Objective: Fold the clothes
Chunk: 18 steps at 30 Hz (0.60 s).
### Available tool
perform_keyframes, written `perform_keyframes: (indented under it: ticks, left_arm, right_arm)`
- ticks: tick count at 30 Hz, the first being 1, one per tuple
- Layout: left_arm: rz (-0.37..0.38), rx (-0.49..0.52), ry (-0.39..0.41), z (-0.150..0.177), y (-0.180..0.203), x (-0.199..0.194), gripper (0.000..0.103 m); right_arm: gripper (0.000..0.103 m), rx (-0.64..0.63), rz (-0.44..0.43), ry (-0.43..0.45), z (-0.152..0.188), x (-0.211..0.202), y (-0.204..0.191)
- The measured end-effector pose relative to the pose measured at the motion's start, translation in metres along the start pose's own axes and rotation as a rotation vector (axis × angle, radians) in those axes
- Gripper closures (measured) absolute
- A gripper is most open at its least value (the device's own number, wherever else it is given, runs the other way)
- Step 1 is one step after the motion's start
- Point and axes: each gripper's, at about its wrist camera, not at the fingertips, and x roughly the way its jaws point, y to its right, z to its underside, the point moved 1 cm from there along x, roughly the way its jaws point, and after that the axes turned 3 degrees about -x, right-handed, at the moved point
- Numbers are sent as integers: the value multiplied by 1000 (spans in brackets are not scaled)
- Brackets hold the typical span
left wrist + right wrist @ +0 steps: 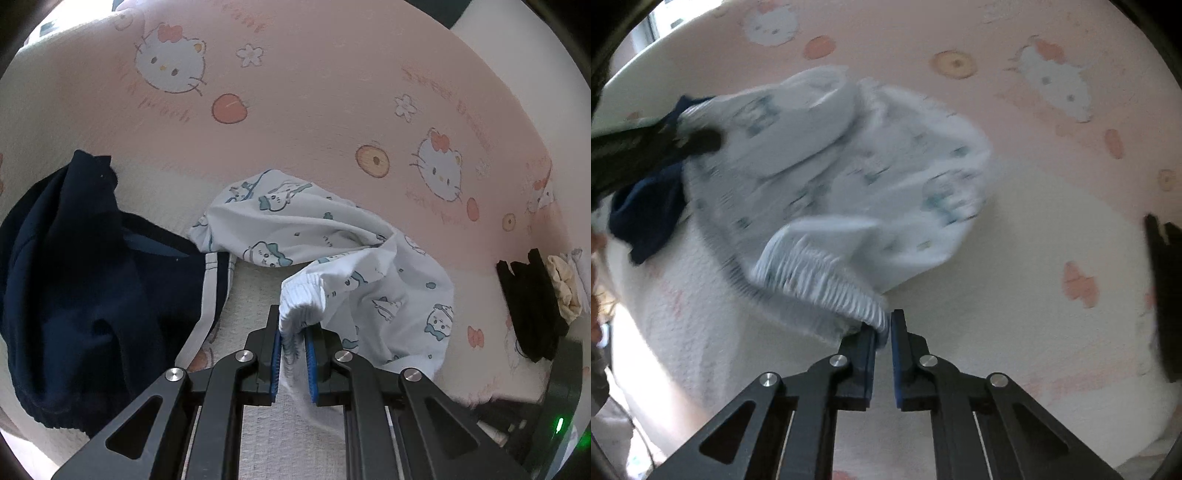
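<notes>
pinching hard, the left gripper [293, 345] has its blue pads [276, 363] clamped on the bunched elastic waistband of the white printed shorts [332, 243], low in the centre of the left wrist view. the cloth runs up and to the right from the jaws, crumpled, little blue cartoon figures all over it, spread across the middle of the frame on the pink cartoon bedsheet [314, 92].

over in the right wrist view, the right gripper [884, 330] sits bottom centre with its fingers drawn close together, a sliver of the ribbed waistband caught between the tips. the picture is blurred here, so how much fabric sits between the pads is hard to tell, but the elastic edge meets the jaws right at the tips. the shorts fan out from there toward the upper left of the frame, and at the far left edge the other gripper shows as a dark shape against the cloth.

left of the shorts in the left wrist view lies a navy garment with white side stripes [92, 277], heaped, its striped edge just beside the pale cloth. it peeks out dark at the left of the right wrist view too. at the right edge of the left wrist view a black garment [528, 306] rests on the sheet, with a cream-coloured piece of cloth [563, 291] touching its right side. both are well apart from the shorts.

the sheet under it all shows cat faces, flowers and round orange shapes.
</notes>
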Motion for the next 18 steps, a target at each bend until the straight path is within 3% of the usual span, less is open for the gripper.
perform_keyframes:
  ticks: [8, 13, 18]
  left_arm:
    - [78, 27, -48, 4, 18, 0, 93]
    - [118, 75, -78, 11, 40, 1, 93]
    - [103, 147, -74, 15, 62, 1, 93]
  right_arm:
    - [98, 123, 50, 23, -20, -9, 62]
    - [98, 91, 145, 59, -40, -18, 94]
    - [98, 201, 110, 107, -52, -9, 105]
